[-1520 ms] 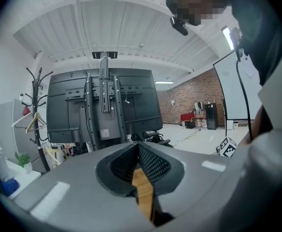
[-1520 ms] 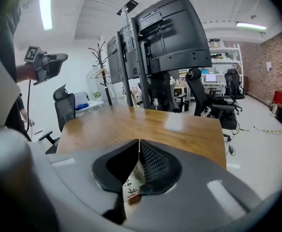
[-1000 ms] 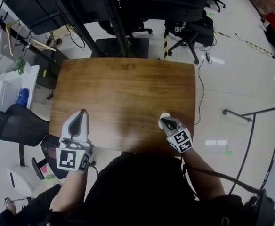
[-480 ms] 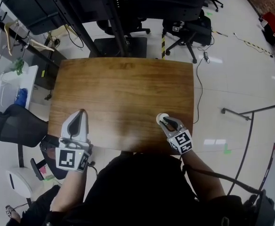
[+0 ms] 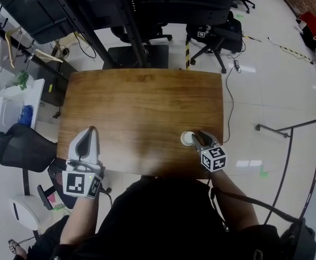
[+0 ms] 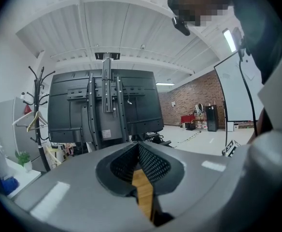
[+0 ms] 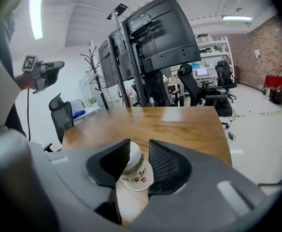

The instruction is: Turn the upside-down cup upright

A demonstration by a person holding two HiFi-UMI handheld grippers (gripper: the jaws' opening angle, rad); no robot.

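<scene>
Right claw [image 5: 197, 137], jaws just opened, flanks the white printed paper cup [image 5: 188, 138], lower right of the brown wooden tabletop [image 5: 142, 107]; seemingly upright, only withdrawal left. Left claw [image 5: 91, 131] closed, empty.

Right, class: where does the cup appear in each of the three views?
Head view: cup near the table's near right edge.
Left gripper view: not in it; only a strip of table shows.
Right gripper view: cup low centre, on the table.
Shared landmark: the table.
</scene>
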